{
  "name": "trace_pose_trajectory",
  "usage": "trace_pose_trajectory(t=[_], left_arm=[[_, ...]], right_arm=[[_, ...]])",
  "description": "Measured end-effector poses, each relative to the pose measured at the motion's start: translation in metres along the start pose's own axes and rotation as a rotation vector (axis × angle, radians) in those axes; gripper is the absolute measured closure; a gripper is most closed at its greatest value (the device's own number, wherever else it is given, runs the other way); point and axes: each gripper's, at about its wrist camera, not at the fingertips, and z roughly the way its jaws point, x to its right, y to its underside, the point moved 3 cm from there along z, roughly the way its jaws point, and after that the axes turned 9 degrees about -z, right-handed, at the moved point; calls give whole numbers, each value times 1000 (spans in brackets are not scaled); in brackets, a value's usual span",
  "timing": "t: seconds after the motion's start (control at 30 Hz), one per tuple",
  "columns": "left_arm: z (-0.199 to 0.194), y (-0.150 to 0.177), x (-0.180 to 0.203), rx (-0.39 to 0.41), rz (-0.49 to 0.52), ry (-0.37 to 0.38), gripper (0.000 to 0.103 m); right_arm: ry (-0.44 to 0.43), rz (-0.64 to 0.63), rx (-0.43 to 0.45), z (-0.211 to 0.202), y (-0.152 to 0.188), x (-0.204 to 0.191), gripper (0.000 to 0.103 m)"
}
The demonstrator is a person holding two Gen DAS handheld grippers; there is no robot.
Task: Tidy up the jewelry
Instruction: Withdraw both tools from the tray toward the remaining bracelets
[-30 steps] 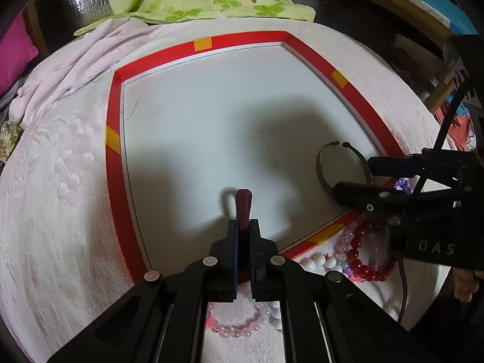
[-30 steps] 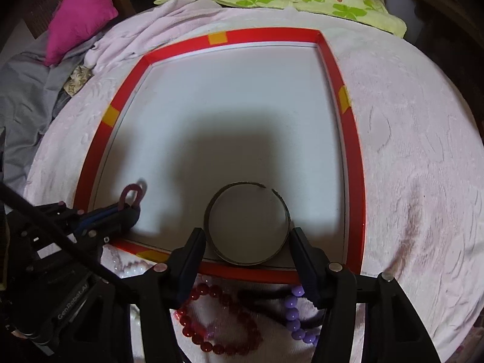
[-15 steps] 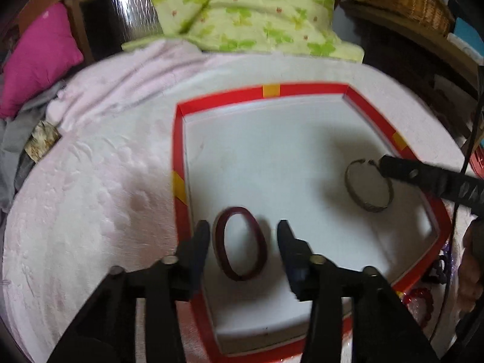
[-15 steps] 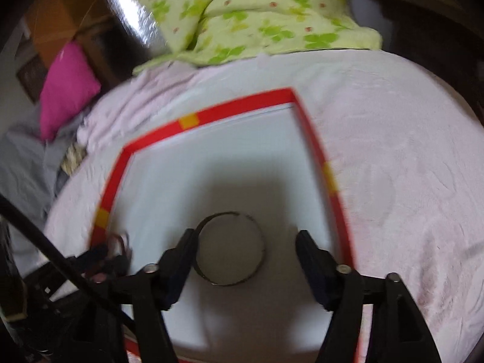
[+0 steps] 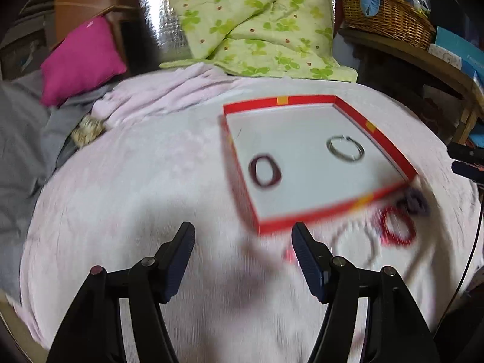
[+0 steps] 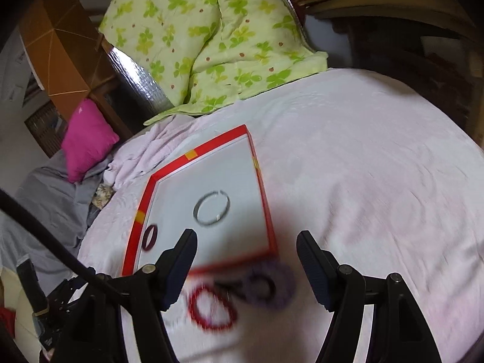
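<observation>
Left tool (image 5: 243, 246): fingers spread wide, nothing between them, held above the pale pink bedspread (image 5: 127, 199) short of the tray's near corner. Right tool (image 6: 245, 255): fingers likewise wide apart and empty, hovering over the near edge of the tray with loose pieces showing between and below them. Just outside the tray's near rim, on the bedspread: a red beaded bracelet (image 6: 211, 310) and a purple beaded bracelet (image 6: 272, 286), touching or overlapping each other; both are motion-blurred. In the left wrist view a pale, possibly clear or pink, beaded strand (image 5: 354, 242) lies beside the red one, too smeared to count or identify. These pieces are not yet in the tray. Inside the red-rimmed tray (image 5: 305, 100), on its white floor: a dark maroon bangle (image 5: 264, 173) lying flat near the left wall, and a thin metal open cuff bangle (image 5: 345, 148) lying flat toward the right, well apart from each other, neither touching the rim. Judgement: two items placed, at least three left outside; roughly under halfway. The far half of the tray floor carries nothing. Beyond the tray: crumpled pink blanket, a magenta cushion (image 5: 80, 57), a green clover-print quilt (image 5: 257, 21), a wicker basket (image 5: 387, 18) on a shelf at far right. Next pick probably the red or purple bracelet, being nearest the right tool.
</observation>
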Motion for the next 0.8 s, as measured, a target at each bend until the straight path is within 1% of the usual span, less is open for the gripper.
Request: trace_pose_trajectory(t=[0.1, 0.17, 0.27, 0.37, 0.53, 0.63, 0.73, 0.8], left_arm=[[-14, 25, 0, -7, 18, 15, 36], [-21, 37, 4, -10, 50, 32, 36], [-22, 46, 11, -20, 76, 61, 36], [-12, 47, 13, -58, 60, 85, 36], [1, 44, 17, -106, 12, 119, 36], [5, 42, 25, -126, 4, 159, 36], [6, 41, 33, -134, 10, 190, 36], [7, 40, 36, -150, -2, 215, 36]], right_arm=[[-27, 20, 2, -22, 23, 6, 33], [-59, 37, -12, -28, 34, 9, 46], [-100, 36, -45, -27, 45, 8, 57], [-127, 19, -82, -19, 53, 3, 57], [-176, 15, -184, 7, 64, -7, 57], [-176, 1, -218, 21, 66, -16, 57], [-172, -4, -233, 29, 67, -22, 55], [-163, -6, -243, 34, 67, -24, 55]])
